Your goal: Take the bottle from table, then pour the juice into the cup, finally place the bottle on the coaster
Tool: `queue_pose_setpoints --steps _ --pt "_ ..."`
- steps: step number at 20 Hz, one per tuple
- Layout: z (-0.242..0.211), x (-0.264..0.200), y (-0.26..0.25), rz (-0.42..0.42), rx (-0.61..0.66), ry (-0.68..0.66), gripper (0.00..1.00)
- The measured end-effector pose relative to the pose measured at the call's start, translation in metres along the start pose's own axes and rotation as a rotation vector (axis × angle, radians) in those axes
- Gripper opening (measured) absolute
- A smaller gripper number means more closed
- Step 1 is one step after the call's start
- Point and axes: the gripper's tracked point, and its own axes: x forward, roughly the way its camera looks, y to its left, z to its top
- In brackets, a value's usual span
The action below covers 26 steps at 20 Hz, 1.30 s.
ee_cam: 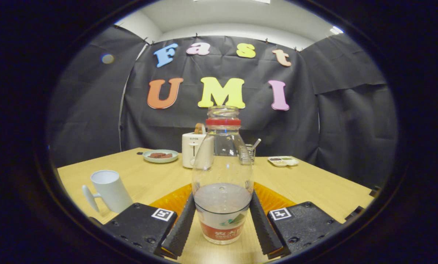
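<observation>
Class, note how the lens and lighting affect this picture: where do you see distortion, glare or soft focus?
Gripper view: fisheye bends the table edge and booth wall outward; a lens-flare spot sits on the wall above the cup; ceiling lights blow out; the bottle, gripped between the gripper fingers, is sharp with small highlights; the toaster behind looks slightly soft.

Light wooden table carries a white cup at the near left, an orange coaster beside the gripper, whose fingers clasp the upright bottle, and farther back a plate, toaster, wire basket and small tray.
</observation>
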Motion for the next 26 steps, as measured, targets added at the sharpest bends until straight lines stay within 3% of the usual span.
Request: queue_pose_setpoints --steps 10,19,26 --pt "0.024 -0.001 0.002 -0.013 -0.268 0.037 0.8" --pt "0.046 0.011 0.015 -0.073 -0.68 0.069 0.79" --pt "0.048 0.016 0.045 -0.052 -0.945 0.049 0.79"
